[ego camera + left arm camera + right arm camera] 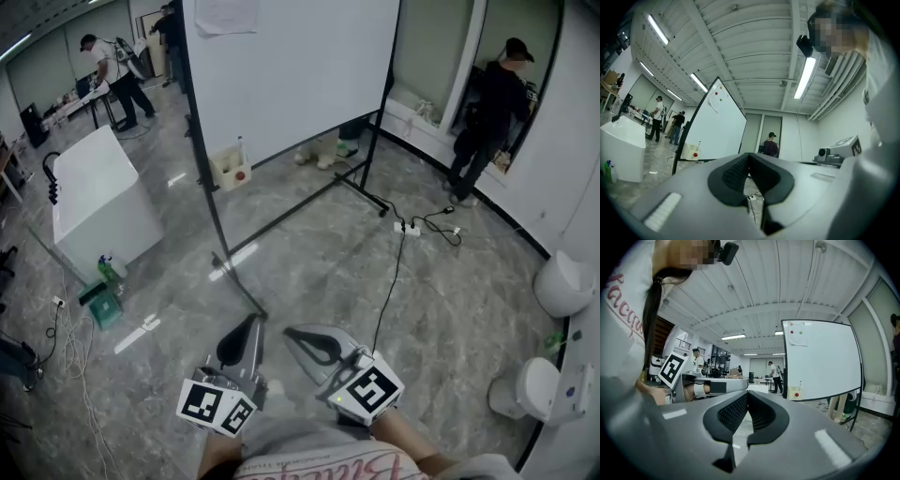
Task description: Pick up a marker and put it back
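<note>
A whiteboard [291, 66] on a black wheeled stand fills the upper middle of the head view. At its lower left edge hangs a cream box [230, 169] with a red dot, and a thin white marker-like stick [240, 145] stands up out of it. The same box shows in the left gripper view [691, 151] and in the right gripper view [794, 393]. Both grippers are held low and close to the person's body, far from the board. The left gripper [251, 323] [749, 154] is shut and empty. The right gripper [291, 333] [747, 393] is shut and empty too.
The stand's black leg [234, 272] reaches toward me across the grey floor. A white counter [98, 202] with a green spray bottle [110, 274] stands left. A power strip [410, 228] with cables lies right of the stand. People stand at back left [112, 80] and right [487, 117].
</note>
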{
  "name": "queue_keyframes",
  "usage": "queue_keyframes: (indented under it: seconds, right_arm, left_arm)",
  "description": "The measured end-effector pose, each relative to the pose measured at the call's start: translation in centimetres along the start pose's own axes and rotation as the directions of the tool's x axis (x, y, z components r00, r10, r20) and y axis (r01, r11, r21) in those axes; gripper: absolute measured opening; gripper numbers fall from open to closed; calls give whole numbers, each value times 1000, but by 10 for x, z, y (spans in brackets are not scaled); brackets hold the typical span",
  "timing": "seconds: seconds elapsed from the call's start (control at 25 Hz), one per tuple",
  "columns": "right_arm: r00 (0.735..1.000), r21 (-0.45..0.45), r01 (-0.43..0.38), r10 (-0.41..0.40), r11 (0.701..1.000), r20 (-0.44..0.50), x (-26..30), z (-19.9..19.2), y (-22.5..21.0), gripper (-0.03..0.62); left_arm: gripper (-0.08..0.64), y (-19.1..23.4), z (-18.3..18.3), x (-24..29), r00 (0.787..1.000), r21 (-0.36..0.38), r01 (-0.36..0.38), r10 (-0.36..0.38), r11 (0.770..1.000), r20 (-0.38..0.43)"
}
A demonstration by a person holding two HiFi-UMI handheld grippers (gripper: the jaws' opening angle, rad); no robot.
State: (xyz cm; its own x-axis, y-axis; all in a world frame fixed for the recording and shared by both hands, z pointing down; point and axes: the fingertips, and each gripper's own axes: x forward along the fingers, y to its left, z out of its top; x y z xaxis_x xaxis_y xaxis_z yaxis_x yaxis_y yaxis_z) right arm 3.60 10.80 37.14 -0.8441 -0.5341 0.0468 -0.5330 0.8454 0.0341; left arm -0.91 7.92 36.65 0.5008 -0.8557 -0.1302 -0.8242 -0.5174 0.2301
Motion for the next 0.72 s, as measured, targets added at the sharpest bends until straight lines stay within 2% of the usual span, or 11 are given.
queue_keyframes:
  seconds: [0.32, 0.56, 0.72]
  right_arm:
    - [999, -18, 35, -34, 999, 12, 82, 12, -54, 2]
    - [999, -19, 29, -29, 999, -22, 125, 4, -79, 2]
    - [995, -38, 63, -66, 997, -74, 145, -3, -107, 2]
  left_arm:
    - [0, 72, 18, 55, 999, 11, 44, -44, 999, 1]
    - [0, 113, 14, 83, 999, -18, 46, -46, 999, -15]
    - [0, 132, 12, 108, 998, -39, 45, -46, 998, -31]
